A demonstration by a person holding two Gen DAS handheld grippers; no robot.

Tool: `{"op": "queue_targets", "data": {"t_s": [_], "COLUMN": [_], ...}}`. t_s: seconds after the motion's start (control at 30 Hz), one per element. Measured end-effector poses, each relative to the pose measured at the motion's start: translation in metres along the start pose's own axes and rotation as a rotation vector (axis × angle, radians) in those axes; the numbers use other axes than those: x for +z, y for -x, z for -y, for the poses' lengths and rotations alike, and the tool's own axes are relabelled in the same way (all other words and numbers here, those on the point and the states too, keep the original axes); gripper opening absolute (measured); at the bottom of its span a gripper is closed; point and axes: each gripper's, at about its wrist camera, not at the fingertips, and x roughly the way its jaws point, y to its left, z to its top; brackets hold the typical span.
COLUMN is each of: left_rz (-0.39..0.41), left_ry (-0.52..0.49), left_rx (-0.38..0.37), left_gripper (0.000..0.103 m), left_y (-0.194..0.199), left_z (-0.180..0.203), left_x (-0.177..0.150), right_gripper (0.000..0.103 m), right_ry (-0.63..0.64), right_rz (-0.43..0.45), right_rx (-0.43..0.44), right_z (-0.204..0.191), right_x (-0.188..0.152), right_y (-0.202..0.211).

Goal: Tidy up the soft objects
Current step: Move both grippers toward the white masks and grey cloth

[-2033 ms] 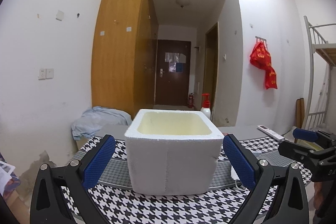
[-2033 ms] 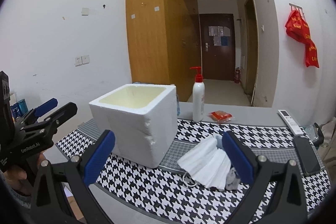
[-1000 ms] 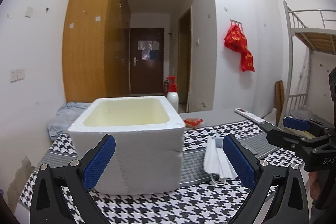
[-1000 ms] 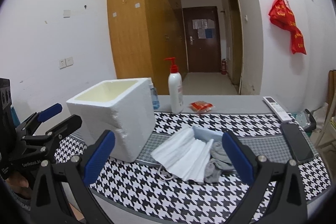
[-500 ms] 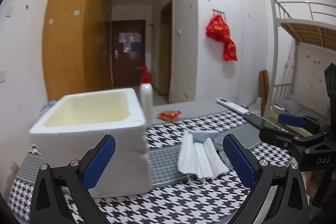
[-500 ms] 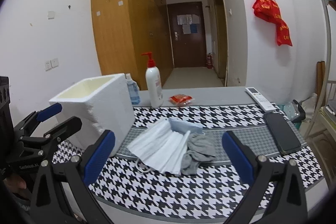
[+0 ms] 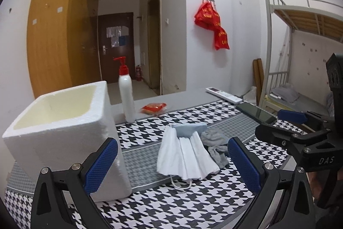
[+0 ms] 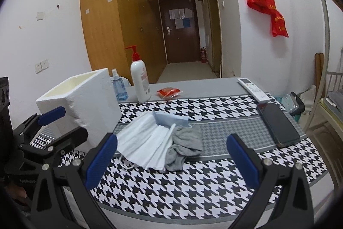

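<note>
**Tongs and soft items on tabletop**

Left tongs [image 7: 172,166]: spread wide, nothing between the blue pads, held above the near edge of the tabletop [image 7: 193,207], which wears a houndstooth cloth.
Right tongs [image 8: 171,161]: likewise wide apart and empty, just right of the left pair.

Masks [image 8: 148,143]: fanned white stack with one pale blue, lying flat straight ahead of both tongs, ear loop trailing toward them.
Sock [image 8: 185,148]: grey, crumpled, touching the masks' right side, ahead of the right tongs.
Box [image 7: 62,132]: white foam, open top, upright, just beyond the left pad of the left tongs; inside not fully seen.

Pump bottle [image 8: 140,81]: white with red head, upright behind the box.
Spray bottle [image 8: 119,87]: blue, beside it.
Red packet [image 8: 168,92]: beyond the masks.
Phone [image 8: 277,123] and remote [image 8: 253,89]: far right of the right tongs.
</note>
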Motion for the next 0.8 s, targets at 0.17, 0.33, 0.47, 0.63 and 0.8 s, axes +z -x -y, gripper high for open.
{"op": "queue_targets", "data": {"t_s": [0.17, 0.33, 0.47, 0.63, 0.8], "left_rz": [-0.019, -0.042, -0.059, -0.091, -0.117], "left_ry": [-0.005, -0.011, -0.013, -0.010, -0.008], "left_rx": [-0.003, -0.008, -0.010, -0.004, 0.001], "left_gripper": [0.102, 0.102, 0.102, 0.102, 0.102], "left_y": [-0.009, -0.016, -0.025, -0.037, -0.050], "left_z": [0.006, 0.008, 0.010, 0.010, 0.009], "left_x": [-0.001, -0.003, -0.003, -0.006, -0.006], "right_gripper": [0.103, 0.103, 0.103, 0.103, 0.103], "right_ry": [-0.015, -0.006, -0.021, -0.030, -0.033], "right_rz": [-0.013, -0.025, -0.035, -0.048, -0.075], "right_rx": [0.001, -0.013, -0.020, -0.037, -0.041], "right_z": [0.008, 0.012, 0.020, 0.028, 0.033], "right_x": [-0.003, -0.005, -0.007, -0.009, -0.011], "right_y": [-0.003, -0.008, -0.012, -0.019, -0.032]}}
